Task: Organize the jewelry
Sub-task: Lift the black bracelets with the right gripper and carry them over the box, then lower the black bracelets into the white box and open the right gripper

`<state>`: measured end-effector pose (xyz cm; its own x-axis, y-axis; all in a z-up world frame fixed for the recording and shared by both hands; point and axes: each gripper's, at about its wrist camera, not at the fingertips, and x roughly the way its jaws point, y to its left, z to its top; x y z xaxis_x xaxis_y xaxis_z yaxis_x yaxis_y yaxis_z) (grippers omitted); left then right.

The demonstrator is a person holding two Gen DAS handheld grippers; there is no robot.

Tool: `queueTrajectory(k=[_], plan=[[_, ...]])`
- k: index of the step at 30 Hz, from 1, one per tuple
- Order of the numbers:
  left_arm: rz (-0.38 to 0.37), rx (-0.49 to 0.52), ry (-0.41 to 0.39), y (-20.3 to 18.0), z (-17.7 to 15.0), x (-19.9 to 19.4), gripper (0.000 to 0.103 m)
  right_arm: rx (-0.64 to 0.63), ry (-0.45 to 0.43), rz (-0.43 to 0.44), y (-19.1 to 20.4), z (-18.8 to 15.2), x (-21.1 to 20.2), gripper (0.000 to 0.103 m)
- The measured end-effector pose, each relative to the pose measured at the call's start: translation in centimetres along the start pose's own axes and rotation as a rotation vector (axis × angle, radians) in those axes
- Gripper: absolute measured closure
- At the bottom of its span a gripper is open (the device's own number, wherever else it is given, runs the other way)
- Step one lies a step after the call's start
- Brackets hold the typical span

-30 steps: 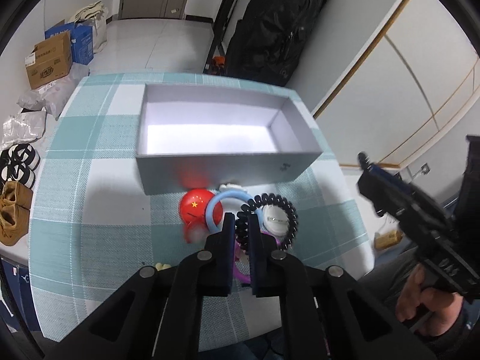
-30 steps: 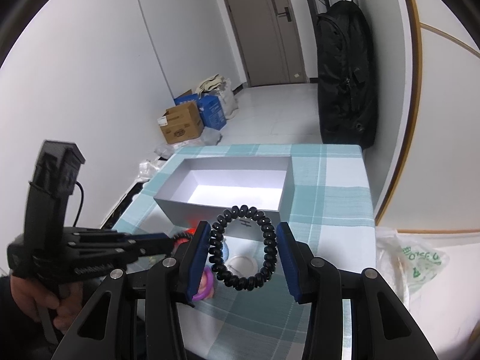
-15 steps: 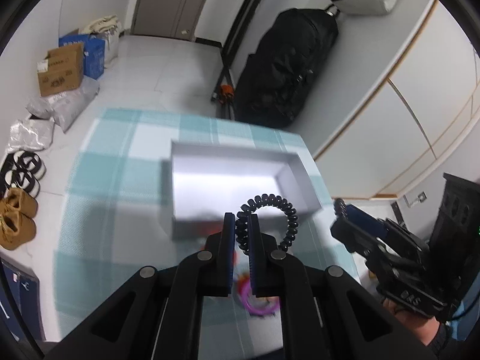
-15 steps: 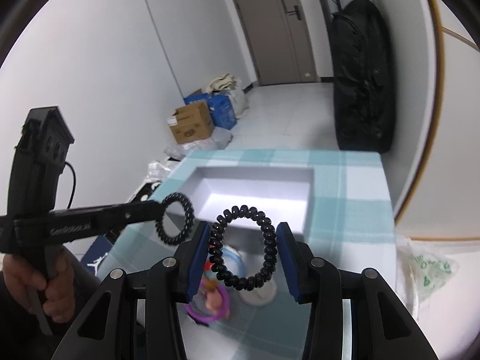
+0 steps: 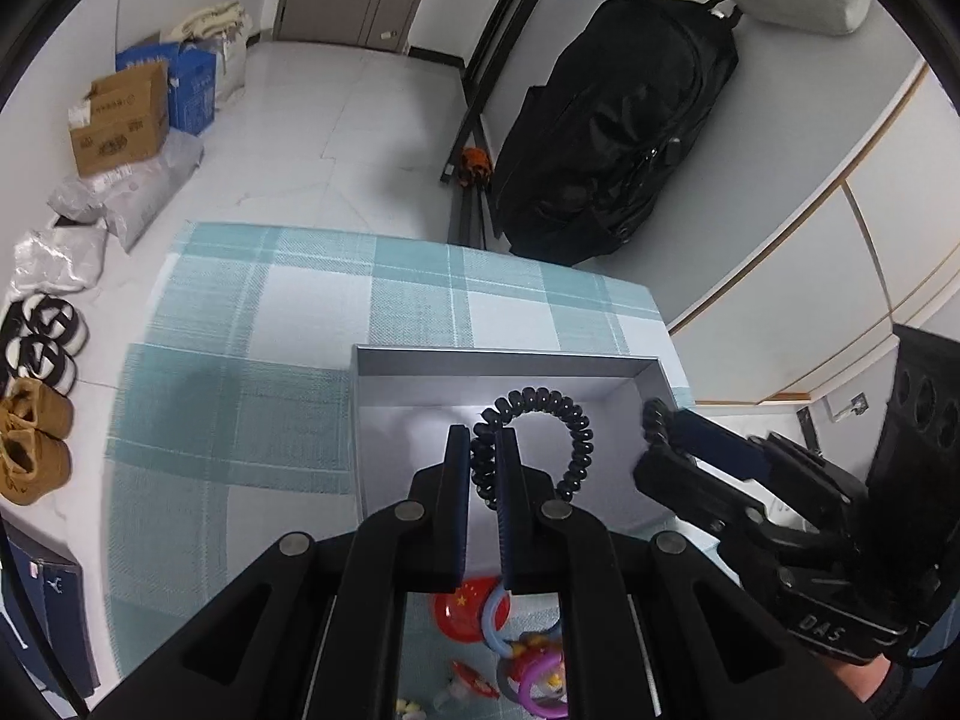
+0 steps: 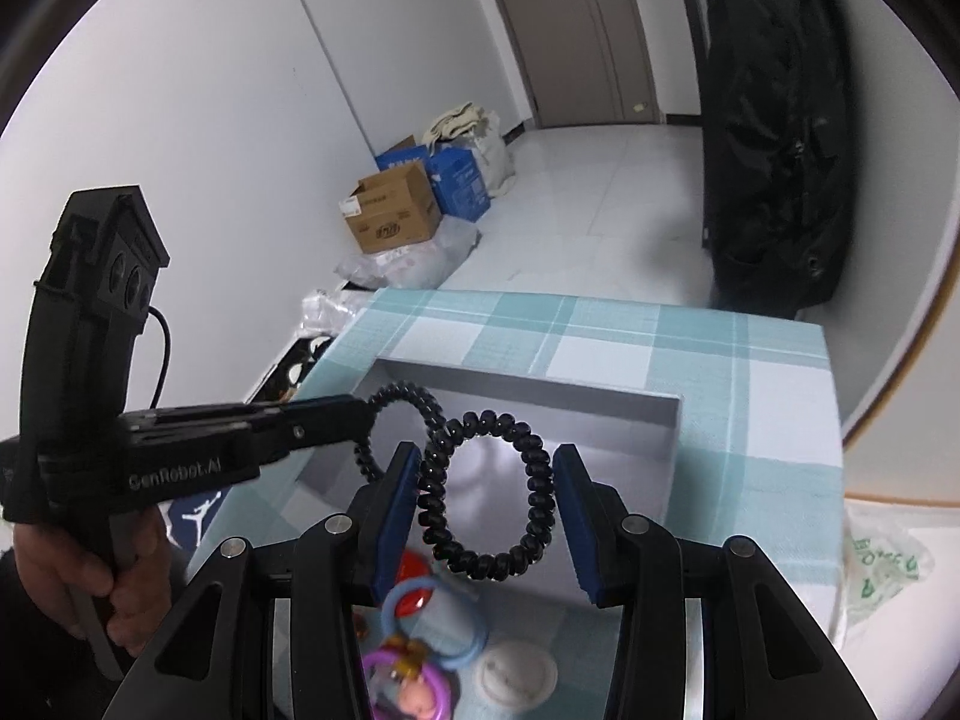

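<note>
Left gripper (image 5: pixel 482 441): jaws nearly together, pinching the coil of a black spiral hair tie (image 5: pixel 540 432), pointing steeply downward. A bare hand (image 6: pixel 72 576) grips its handle, as seen from the right wrist. Right gripper (image 6: pixel 486 480): jaws partly apart, pads pressing both sides of a second black spiral hair tie (image 6: pixel 486 492); apparently a firm hold. The grippers sit just beside each other.

A table (image 5: pixel 252 360) under a teal-and-white checked cloth carries an open grey box (image 5: pixel 504 360) ahead of both tongs' tips. Beneath the tongs, nearer the cameras, lie a red disc (image 5: pixel 465 603), a light-blue ring (image 6: pixel 456 648), a purple ring (image 6: pixel 384 660), and what may be a white lid (image 6: pixel 516 675), blurred.
</note>
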<state>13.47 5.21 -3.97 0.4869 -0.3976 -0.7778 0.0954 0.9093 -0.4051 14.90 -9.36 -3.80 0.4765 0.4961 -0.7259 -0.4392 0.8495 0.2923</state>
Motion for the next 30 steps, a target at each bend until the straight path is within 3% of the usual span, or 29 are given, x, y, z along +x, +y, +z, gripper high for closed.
queueTrajectory(k=[8, 12, 14, 19, 25, 30], plan=[[-0.038, -0.028, 0.021, 0.4, 0.9, 1.3, 0.099, 0.005, 0.036, -0.002, -0.8, 0.7, 2.7, 0.054], [-0.042, -0.057, 0.046, 0.7, 1.0, 1.7, 0.084, 0.005, 0.029, -0.009, -1.2, 0.7, 2.4, 0.034], [-0.039, -0.05, 0.026, 0.6, 0.9, 1.2, 0.078, -0.003, 0.007, -0.013, -1.3, 0.6, 1.8, 0.031], [0.047, 0.003, -0.06, -0.5, 0.7, -0.6, 0.053, 0.009, -0.041, -0.032, -1.7, 0.1, 0.0, 0.023], [0.165, 0.061, -0.137, -1.8, -0.1, -2.6, 0.047, 0.011, -0.069, -0.04, -1.5, -0.6, -1.3, 0.02], [0.237, 0.093, -0.199, -2.5, -1.1, -3.9, 0.034, -0.006, -0.103, -0.037, -0.3, -1.4, -2.6, 0.013]])
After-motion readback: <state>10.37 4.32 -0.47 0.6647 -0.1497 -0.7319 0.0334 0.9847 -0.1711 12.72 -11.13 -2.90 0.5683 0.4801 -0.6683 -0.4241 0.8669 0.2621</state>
